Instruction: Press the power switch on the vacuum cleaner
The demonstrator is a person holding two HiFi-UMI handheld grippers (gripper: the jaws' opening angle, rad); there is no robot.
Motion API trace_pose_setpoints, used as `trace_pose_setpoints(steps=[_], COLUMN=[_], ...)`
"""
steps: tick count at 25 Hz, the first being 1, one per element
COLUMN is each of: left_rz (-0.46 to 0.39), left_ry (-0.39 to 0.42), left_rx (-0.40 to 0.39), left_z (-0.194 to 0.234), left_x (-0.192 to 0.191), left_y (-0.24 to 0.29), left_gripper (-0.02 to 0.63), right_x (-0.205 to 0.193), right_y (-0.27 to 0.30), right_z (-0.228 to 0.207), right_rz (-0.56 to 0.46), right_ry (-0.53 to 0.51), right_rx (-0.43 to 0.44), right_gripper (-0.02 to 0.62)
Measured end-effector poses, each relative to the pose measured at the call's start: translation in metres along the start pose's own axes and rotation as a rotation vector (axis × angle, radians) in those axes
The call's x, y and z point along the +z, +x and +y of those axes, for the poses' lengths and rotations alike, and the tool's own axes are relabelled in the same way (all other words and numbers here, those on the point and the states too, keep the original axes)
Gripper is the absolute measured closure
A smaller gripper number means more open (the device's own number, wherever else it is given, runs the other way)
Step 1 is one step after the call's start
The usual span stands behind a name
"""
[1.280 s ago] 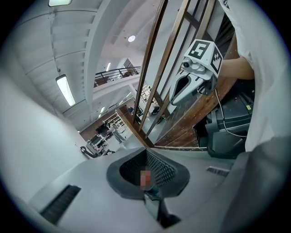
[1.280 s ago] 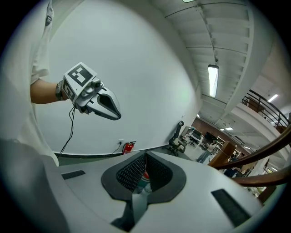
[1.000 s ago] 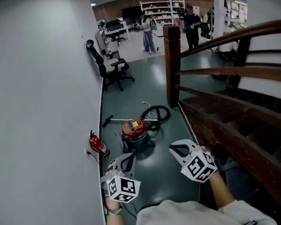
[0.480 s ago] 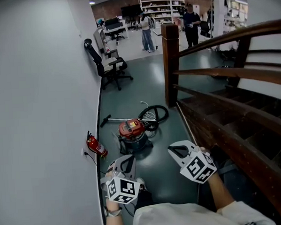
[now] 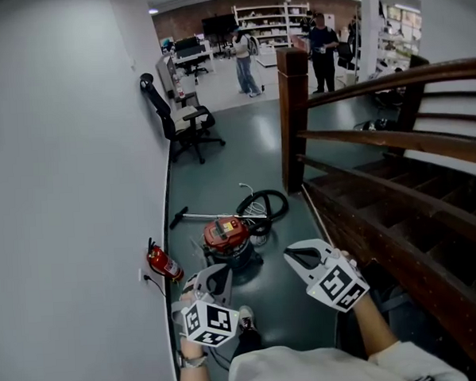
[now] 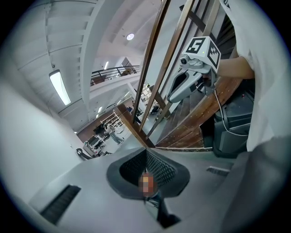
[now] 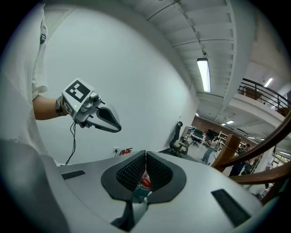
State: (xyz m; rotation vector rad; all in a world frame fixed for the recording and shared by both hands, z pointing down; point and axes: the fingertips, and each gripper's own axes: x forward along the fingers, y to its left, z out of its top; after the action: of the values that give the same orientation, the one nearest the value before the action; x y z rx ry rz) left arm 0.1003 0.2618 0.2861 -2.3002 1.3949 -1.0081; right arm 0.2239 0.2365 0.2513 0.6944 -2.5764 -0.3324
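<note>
The vacuum cleaner [image 5: 226, 236] has a red top and a dark drum. It stands on the green floor near the left wall, with its black hose [image 5: 264, 203] coiled behind it and its wand [image 5: 207, 217] lying to the left. My left gripper [image 5: 213, 270] is held in the air just short of the vacuum, jaws shut and empty. My right gripper [image 5: 292, 254] hovers to the vacuum's right, also shut on nothing. A sliver of the red top [image 7: 144, 182] shows below the right gripper's closed pads. Each gripper view shows the other gripper: the right gripper [image 6: 175, 94] and the left gripper [image 7: 116, 126].
A red fire extinguisher [image 5: 164, 264] lies by the white wall [image 5: 63, 195], under a socket [image 5: 140, 274]. A wooden stair railing [image 5: 394, 138] and its post [image 5: 294, 119] run along the right. A black office chair [image 5: 183, 121] stands further back, and people [image 5: 243, 62] stand in the distance.
The view has shifted a little, so the vacuum cleaner sits slightly lower in the picture. A shoe now shows below the left gripper. Both grippers stay shut in much the same place.
</note>
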Motion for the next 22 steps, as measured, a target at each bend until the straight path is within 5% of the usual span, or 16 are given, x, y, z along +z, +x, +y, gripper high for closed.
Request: trace_pose_setpoints(steps=[15, 22], left_rz=[-0.006, -0.003], left_ry=[-0.011, -0.015], left_rx=[-0.019, -0.02], left_z=[0.068, 0.091], left_x=[-0.017, -0.023], left_y=[0.061, 0.076], left_gripper=[0.606, 0.606], right_x=[0.006, 0.01], right_y=[0.074, 0.103], right_z=[-0.05, -0.059], right_rz=[0.07, 0.095], right_ry=[0.011, -0.07], right_rx=[-0.004, 0.017], right_gripper=[0.566, 0.566])
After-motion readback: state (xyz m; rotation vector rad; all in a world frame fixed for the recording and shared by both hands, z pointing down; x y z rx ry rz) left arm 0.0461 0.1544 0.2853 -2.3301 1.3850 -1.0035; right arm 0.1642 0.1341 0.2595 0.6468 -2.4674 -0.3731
